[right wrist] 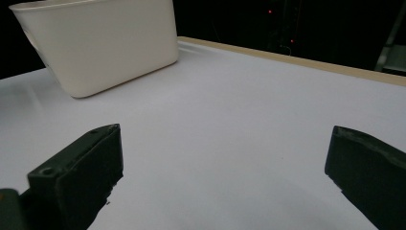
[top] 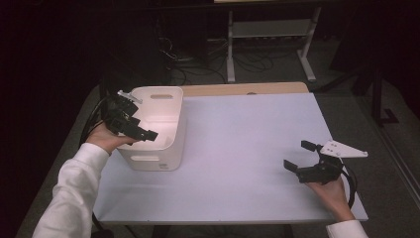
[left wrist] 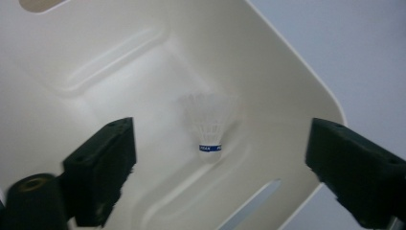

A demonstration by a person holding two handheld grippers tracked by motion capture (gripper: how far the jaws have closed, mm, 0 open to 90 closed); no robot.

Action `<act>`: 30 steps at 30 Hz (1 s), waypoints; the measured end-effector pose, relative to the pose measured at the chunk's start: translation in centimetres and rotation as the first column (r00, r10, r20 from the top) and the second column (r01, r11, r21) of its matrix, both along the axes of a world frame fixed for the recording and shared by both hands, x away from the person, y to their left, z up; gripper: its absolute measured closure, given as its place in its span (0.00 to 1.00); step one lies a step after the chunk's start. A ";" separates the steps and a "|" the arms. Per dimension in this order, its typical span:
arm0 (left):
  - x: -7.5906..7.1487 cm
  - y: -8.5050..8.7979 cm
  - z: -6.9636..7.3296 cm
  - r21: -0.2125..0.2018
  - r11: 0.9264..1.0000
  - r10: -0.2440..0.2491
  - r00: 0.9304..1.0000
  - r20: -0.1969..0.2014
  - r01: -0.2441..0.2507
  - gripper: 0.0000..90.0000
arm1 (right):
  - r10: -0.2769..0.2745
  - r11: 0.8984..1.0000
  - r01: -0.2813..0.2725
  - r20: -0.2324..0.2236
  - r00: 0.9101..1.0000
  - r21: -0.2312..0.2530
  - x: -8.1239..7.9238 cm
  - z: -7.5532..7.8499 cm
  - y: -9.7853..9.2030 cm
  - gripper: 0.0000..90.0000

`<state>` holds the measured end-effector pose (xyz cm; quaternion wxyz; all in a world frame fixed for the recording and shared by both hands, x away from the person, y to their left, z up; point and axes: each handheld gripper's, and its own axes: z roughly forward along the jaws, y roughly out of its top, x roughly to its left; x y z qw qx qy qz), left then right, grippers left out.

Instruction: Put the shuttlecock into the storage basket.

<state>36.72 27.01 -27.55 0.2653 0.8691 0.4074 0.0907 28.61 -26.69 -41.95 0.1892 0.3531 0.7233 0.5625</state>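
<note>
The left claw [left wrist: 220,167] hangs over the mouth of the white bin [left wrist: 287,81], pointing down into it, its jaws spread wide with nothing pressed between them. Seen along those jaws, the shuttlecock [left wrist: 209,125] sits below and beyond the claw, in the gap between the two black fingers [left wrist: 103,167] and touching neither. It looks slightly blurred against the bin's inside, its feathers uppermost in the picture and the blue-banded cork toward the claw. Whether it rests on the bin's floor I cannot tell.

From above, the left claw [top: 148,134] reaches in over the bin's near-left rim [top: 171,144], the hand and white sleeve behind it.

The right claw [top: 297,156] is well apart, over the right side of the white desk [top: 237,148], jaws also spread and holding nothing. Past its fingers [right wrist: 81,177] lies bare desk, then the bin [right wrist: 105,43] far off toward the upper left.
</note>
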 end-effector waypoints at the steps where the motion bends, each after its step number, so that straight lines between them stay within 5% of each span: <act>1: 0.0 0.0 0.1 0.000 1.000 -0.007 1.000 0.002 0.007 0.03 | 0.000 1.000 0.000 0.000 1.000 0.000 0.0 0.0 0.0 0.00; 12: -1.3 0.4 1.1 -0.055 0.998 -0.011 0.998 0.067 0.014 0.00 | -0.002 1.000 0.002 0.000 1.000 0.000 0.0 0.0 -0.1 0.00; 20: -2.6 -0.4 1.3 -0.030 0.999 -0.026 0.991 0.132 0.030 0.00 | -0.002 1.000 0.002 -0.002 1.000 0.000 0.0 0.0 -0.1 0.00; 30: -3.9 -0.5 1.4 -0.058 0.997 -0.040 0.985 0.169 0.051 0.00 | -0.002 1.000 0.002 -0.005 1.000 0.003 0.0 0.0 -0.1 0.00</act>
